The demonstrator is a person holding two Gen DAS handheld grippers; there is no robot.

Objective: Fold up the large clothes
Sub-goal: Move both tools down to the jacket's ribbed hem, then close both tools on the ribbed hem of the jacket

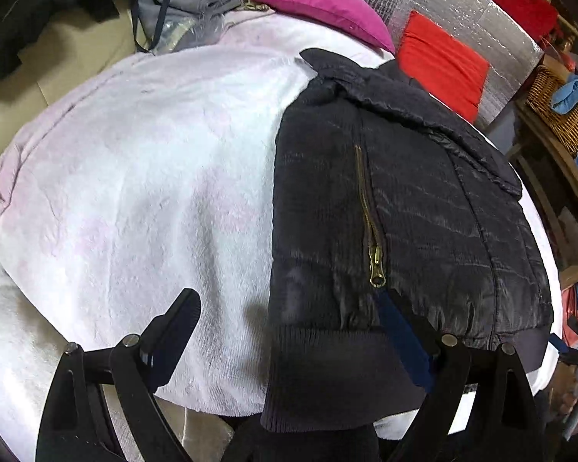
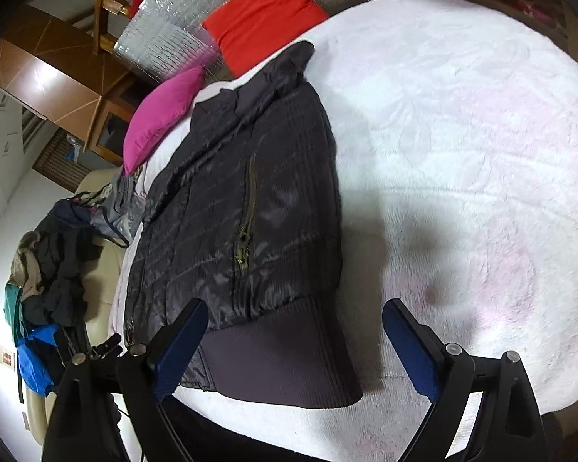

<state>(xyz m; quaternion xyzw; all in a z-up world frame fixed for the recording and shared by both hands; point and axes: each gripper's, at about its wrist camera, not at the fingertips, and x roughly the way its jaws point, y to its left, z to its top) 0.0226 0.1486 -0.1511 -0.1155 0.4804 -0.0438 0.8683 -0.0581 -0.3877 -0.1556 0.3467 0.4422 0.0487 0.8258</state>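
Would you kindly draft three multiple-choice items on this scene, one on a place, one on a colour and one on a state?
1. Where does the jacket lie?
A. on the white blanket
B. on the floor
C. in a wicker basket

2. What colour is the cushion that lies next to the jacket's collar?
A. green
B. magenta
C. yellow

3. How do the grippers stand?
A. both shut on the jacket
B. left shut, right open
C. both open

Answers:
1. A, since the jacket is spread flat on the blanket in both views.
2. B, since the cushion shows bright magenta, with a red one beyond it.
3. C, since the fingers of the left gripper and of the right gripper are spread wide by the ribbed hem, clamping nothing.
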